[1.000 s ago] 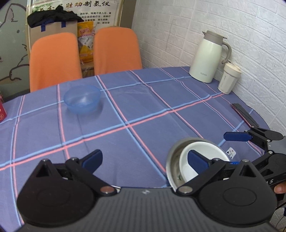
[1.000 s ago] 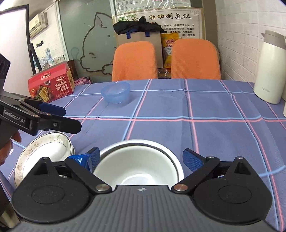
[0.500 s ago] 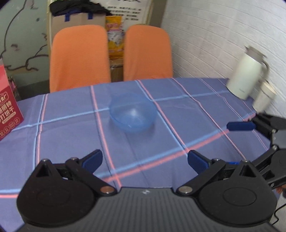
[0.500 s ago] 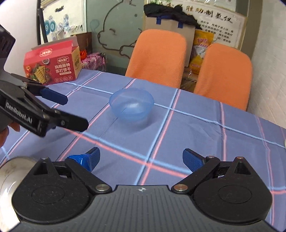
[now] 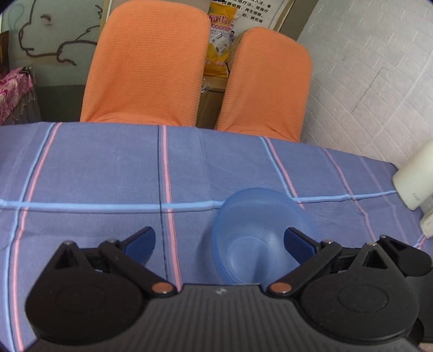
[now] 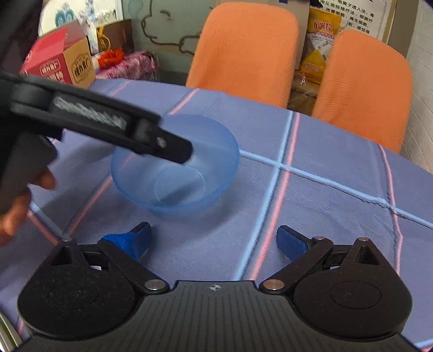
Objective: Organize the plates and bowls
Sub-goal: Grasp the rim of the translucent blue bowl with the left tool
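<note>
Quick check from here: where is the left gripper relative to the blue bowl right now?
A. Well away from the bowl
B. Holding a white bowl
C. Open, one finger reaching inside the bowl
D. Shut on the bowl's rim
C. The left gripper is open, and its right finger reaches inside the blue bowl, with the other finger outside on the tablecloth.

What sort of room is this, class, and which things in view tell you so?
Probably a break room or small meeting room rather than a home kitchen. A table with a checked cloth stands by a white brick wall, two orange chairs are pushed up to it, and a printed notice hangs behind them.
</note>
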`<state>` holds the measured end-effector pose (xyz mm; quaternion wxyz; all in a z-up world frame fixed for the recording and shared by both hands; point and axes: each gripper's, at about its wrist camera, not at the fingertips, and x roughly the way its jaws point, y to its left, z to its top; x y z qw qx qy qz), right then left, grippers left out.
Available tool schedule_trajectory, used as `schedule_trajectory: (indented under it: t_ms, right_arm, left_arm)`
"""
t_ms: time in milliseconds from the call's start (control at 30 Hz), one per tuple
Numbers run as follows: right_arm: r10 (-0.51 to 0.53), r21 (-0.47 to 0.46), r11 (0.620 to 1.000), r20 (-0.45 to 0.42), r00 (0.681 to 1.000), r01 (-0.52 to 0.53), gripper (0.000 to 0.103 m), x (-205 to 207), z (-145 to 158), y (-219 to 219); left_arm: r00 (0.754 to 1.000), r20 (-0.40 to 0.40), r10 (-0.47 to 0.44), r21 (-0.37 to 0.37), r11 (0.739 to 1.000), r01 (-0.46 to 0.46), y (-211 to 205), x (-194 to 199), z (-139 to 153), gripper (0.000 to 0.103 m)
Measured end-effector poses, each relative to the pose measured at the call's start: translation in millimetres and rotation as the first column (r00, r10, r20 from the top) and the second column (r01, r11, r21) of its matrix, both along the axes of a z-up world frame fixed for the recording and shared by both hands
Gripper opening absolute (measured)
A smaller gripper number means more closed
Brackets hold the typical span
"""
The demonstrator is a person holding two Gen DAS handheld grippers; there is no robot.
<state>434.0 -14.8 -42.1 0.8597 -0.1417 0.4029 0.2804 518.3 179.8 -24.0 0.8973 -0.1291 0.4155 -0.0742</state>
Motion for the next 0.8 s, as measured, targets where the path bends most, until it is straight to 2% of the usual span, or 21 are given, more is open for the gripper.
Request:
schedule_trajectory:
  t_ms: [133,267,333,500,600,667,800]
  right_arm:
    - [0.009,0.025,1.0,0.029,1.0,-0.009,0.089,-5,-1,-1]
    - [0.001,0.047,0.999,0.059,0.998,-0.004,0.09,-11,-4,-4]
    - [0.001,0.042,0.999,0.057,0.998,-0.003,0.09,-12,-2,-4]
    - [0.03,0.041,0.999,0.029,0.999,-0.031,0.088,-4,3,4]
    - [0.038,0.069,0.997,0.051,0.998,-0.041,0.087,-5,6,6]
    - [0.05,0.047,0.997,0.054,0.997,-0.053,0.086,-3,2,7]
    - [0.054,0.051,0.997,0.065,0.996,-0.058,0.084,-2,0,7]
  left_arm:
    - [1.0,0.02,-0.011,0.037,0.999,0.01,-1,1,-5,0.1]
    - [0.999,0.032,-0.007,0.022,1.0,0.006,5,-4,-7,0.1]
    - [0.999,0.04,0.0,0.014,1.0,-0.001,6,-6,-9,0.1]
    - [0.999,0.039,-0.019,0.057,0.998,0.017,-1,-9,-9,0.1]
    - [0.999,0.034,-0.024,0.029,0.999,0.023,1,-8,-8,0.1]
    - [0.999,0.034,-0.033,0.022,0.999,0.032,1,-8,-7,0.1]
    - [0.998,0.043,-0.043,0.068,0.997,0.04,-7,-7,-10,0.1]
